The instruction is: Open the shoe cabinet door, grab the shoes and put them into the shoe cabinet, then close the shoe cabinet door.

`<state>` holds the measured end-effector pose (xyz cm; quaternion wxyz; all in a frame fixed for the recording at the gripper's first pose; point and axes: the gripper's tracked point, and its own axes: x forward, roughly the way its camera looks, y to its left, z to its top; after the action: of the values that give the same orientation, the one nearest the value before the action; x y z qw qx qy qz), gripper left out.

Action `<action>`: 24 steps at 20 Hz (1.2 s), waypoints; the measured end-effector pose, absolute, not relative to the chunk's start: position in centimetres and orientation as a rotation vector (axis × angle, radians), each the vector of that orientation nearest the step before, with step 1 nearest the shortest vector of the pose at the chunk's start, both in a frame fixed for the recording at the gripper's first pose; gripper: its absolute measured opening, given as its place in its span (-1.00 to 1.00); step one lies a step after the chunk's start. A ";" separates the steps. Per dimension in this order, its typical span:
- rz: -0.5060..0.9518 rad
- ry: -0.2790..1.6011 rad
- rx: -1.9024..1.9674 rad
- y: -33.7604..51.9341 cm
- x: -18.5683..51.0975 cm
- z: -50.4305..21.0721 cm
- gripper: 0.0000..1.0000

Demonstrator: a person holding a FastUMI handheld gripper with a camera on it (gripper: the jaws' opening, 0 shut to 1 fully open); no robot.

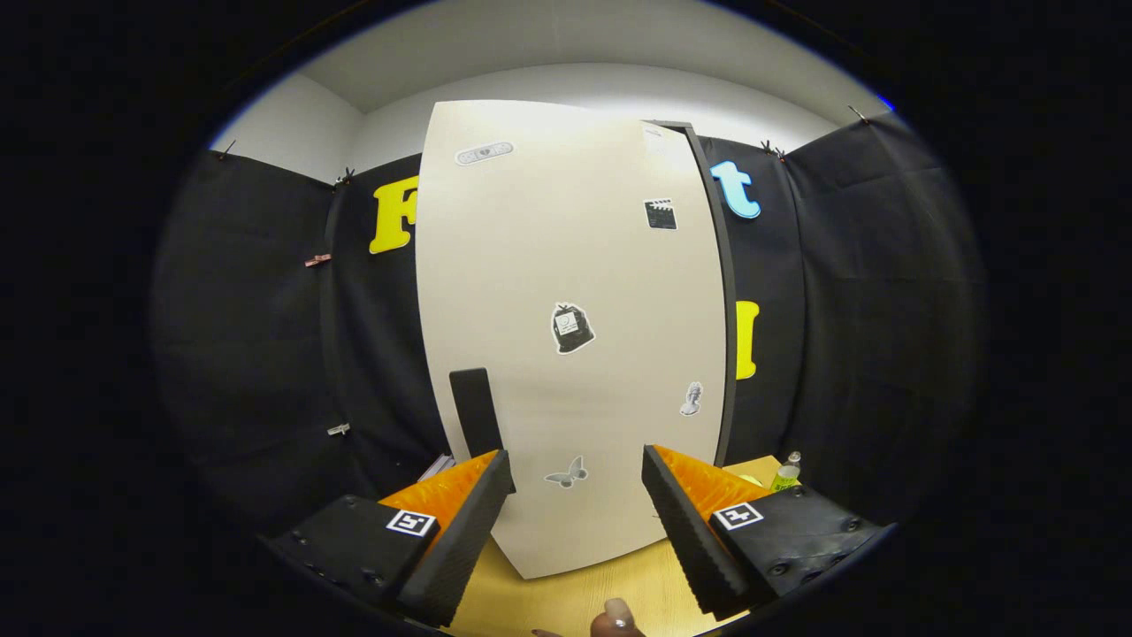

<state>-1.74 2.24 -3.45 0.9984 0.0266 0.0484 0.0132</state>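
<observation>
A: The cabinet [566, 292] stands upright on the desk [566, 593], straight ahead of the claw [577, 482]. Its pale door [531, 354] looks closed, or close to it, with a dark frame edge showing along its right side.

B: And the claw?

A: Spread wide, pinching nothing. The door's lower part sits in the gap between the fingers, beyond the tips. The dark handle [475, 411] is mounted low on the door's left, just above the left finger.

B: So what could go wrong?

A: The handle is off the claw's centre line. If the claw goes straight forward, the fingers likely bump flat door instead of straddling the handle. A push there could shove or tip the cabinet back, since it seems to stand free on the desk.

B: And if it does catch the handle?

A: A shallow pinch could slip as the door swings. Pulling straight instead of along the door's arc could drag the whole cabinet forward.

B: Anything else nearby?

A: A small bottle [785, 471] stands on the desk to the cabinet's right, beyond the right finger. A fingertip [616, 617] shows below the claw. A wide swing might clip the bottle. No shoes can be made out from here.
</observation>
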 end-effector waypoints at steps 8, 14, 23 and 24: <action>0.020 0.083 0.041 1.7 -1.5 -3.1 0.95; -0.001 0.097 0.039 0.9 -2.2 -3.7 0.95; -0.018 0.098 0.012 0.6 -2.0 -4.0 0.96; -0.019 0.095 0.012 0.6 -2.0 -3.9 0.95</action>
<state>-2.02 0.60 -3.89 0.9988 0.0058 0.0475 -0.0094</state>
